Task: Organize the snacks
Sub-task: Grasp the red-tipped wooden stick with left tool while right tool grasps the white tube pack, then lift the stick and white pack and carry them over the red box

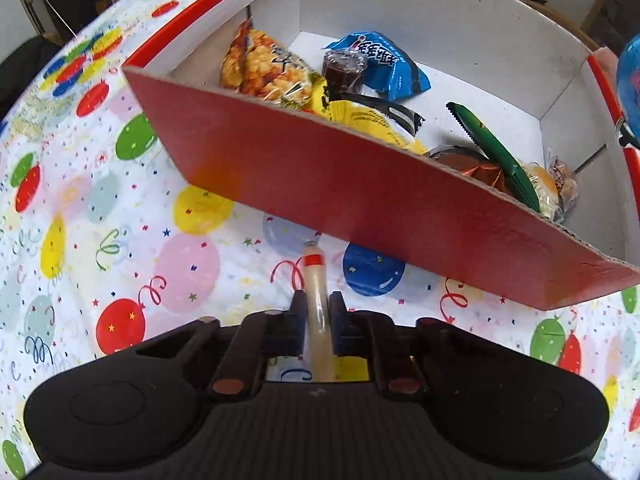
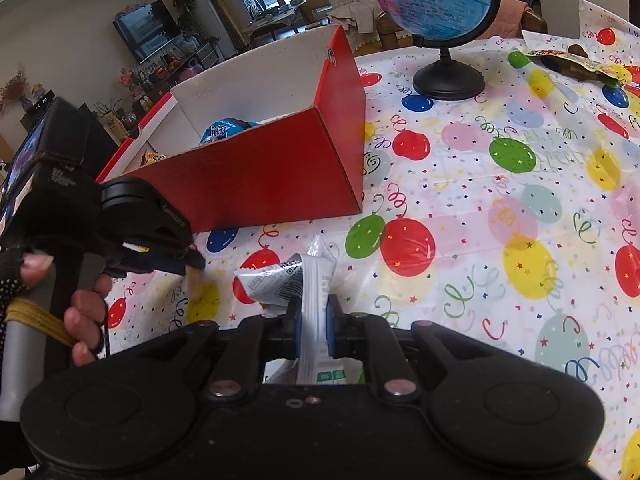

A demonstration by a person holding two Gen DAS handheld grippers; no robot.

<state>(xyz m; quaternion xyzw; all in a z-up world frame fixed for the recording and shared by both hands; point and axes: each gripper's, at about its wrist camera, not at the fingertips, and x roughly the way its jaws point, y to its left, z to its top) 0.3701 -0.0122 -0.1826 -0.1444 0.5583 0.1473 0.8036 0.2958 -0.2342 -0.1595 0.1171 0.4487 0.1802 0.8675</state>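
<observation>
At the bottom centre of the left wrist view, the left gripper (image 1: 316, 312) is pinching a pale sausage stick (image 1: 316, 300) over the tablecloth (image 1: 80, 208); the right gripper (image 2: 313, 316) is likewise clamping a white snack packet (image 2: 316, 280). Farther up the frame, the red box (image 1: 360, 200) is already holding snacks, so lifting each clear of its near wall before releasing seems wise.
</observation>
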